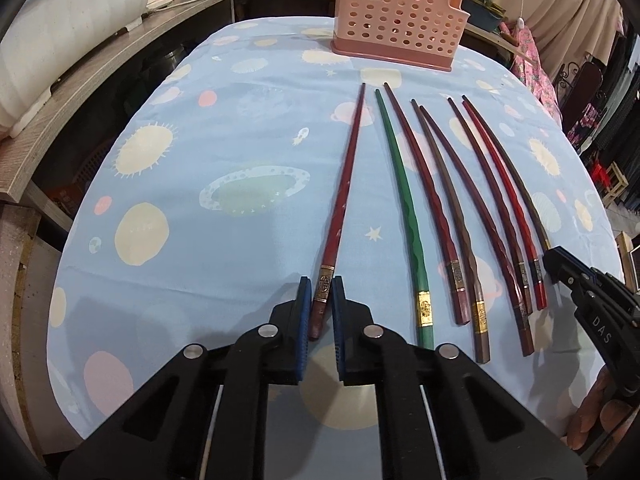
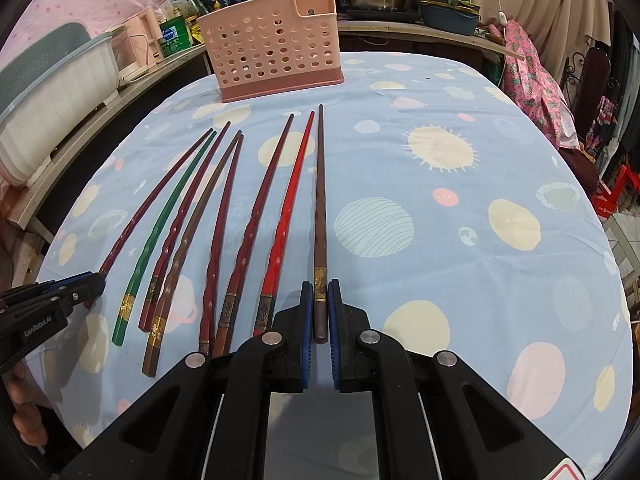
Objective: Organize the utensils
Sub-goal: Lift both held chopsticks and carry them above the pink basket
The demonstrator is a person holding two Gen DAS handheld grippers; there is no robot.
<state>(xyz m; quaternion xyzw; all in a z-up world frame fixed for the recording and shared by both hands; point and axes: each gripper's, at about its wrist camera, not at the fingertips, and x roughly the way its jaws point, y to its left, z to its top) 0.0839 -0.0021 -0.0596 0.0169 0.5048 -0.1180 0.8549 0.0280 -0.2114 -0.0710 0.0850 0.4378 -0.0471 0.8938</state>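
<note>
Two grippers each pinch the thick near end of an outer chopstick on the worktop (image 1: 200, 240): the pink holder (image 1: 400, 24) stands at upper centre, every long axis points toward it, the left gripper (image 1: 321, 300) holds the dark red chopstick (image 1: 344, 196), the right gripper (image 2: 320, 304) the brown chopstick (image 2: 320, 200).

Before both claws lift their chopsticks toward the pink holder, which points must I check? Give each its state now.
1. Left claw shut on the dark red chopstick with gold band: ok.
2. Right claw shut on the brown chopstick: ok.
3. Both gripped near the thick end: ok.
4. Neighbouring green chopstick lies apart from the left claw: ok.
5. Pink perforated plastic holder upright: ok.
6. Free space inside the holder: cannot tell.
</note>
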